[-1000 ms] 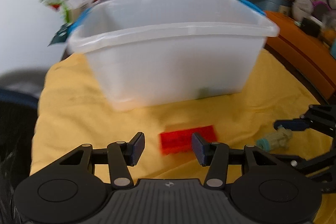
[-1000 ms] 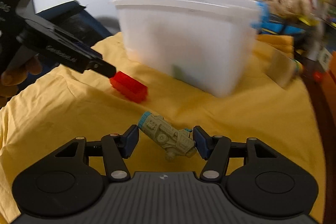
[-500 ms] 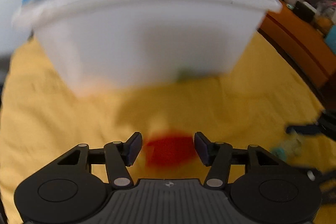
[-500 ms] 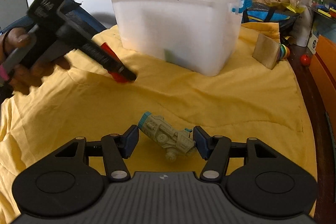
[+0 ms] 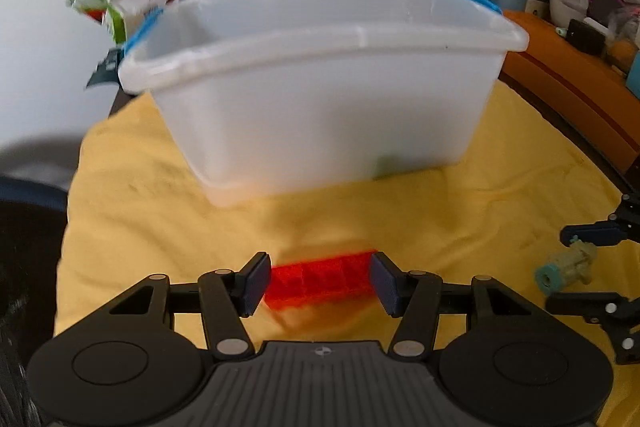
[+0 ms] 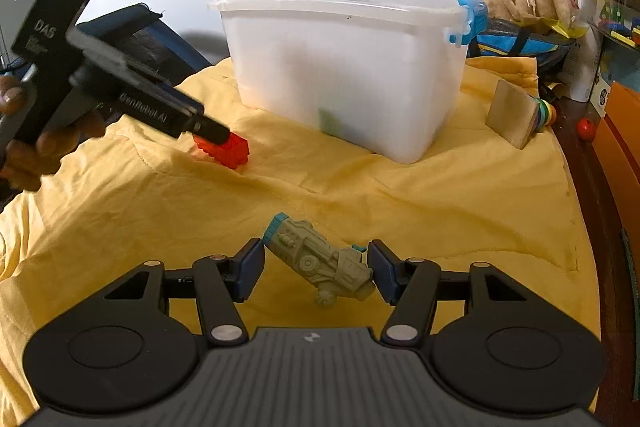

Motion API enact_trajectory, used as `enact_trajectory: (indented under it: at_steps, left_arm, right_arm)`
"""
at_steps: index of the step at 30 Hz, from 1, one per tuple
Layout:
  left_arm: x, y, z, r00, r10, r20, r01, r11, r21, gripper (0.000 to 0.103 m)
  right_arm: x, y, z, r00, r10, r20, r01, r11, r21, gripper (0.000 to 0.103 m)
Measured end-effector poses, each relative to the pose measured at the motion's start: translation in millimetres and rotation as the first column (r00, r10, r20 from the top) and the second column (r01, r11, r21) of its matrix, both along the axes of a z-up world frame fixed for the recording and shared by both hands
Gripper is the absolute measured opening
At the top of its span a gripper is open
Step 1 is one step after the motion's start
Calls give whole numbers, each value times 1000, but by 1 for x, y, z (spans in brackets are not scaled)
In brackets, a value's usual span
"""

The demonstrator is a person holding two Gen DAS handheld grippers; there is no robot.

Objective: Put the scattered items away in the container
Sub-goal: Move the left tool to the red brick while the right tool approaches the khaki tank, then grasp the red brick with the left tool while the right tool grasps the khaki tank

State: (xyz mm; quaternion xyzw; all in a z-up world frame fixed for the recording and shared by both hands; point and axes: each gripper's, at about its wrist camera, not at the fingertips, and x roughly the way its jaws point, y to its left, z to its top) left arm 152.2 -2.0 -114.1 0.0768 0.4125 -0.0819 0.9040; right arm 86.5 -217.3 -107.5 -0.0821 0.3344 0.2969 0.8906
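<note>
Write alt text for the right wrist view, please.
The right gripper has a grey-green toy vehicle between its fingers, on a yellow cloth. Beyond, the left gripper reaches a red block beside a white plastic container.

Translucent container (image 5: pixel 320 99): contents show through the wall only as a blurred green patch (image 5: pixel 386 165) at 5 o'clock and a faint orange tint near 7 o'clock; neither is identifiable. Red block (image 6: pixel 224 149): its near end is hidden behind the left gripper's (image 6: pixel 208 135) finger in the right wrist view. Person's hand (image 6: pixel 24 131): cut off at the 9 o'clock edge. Package lettering behind the container: too small to read.
</note>
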Motion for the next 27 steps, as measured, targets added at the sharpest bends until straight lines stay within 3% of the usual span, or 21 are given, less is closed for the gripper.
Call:
enact_trajectory:
  at_steps: [5, 9, 14, 22, 27]
  left_arm:
    - [19, 8, -11, 999, -14, -47, 14, 1000, 12, 59]
    - [28, 18, -17, 994, -3, -110, -6, 997, -80, 59]
    - [1, 4, -16, 987, -96, -130, 83, 991, -103, 59]
    - [-47, -26, -7, 968, -230, -105, 226, 973, -50, 59]
    - [-40, -25, 1, 976, -210, -59, 209, 978, -21, 59]
  right_arm:
    - [-1, -2, 1, 1000, -4, -3, 4, 1000, 9, 61]
    - [-3, -2, 1, 1000, 1, -4, -1, 1000, 6, 61]
    - [-4, -4, 2, 1000, 4, 1, -4, 1000, 9, 61]
    - [-3, -4, 4, 1000, 3, 7, -3, 1000, 16, 61]
    - [-5, -4, 4, 1000, 10, 7, -10, 1000, 14, 61]
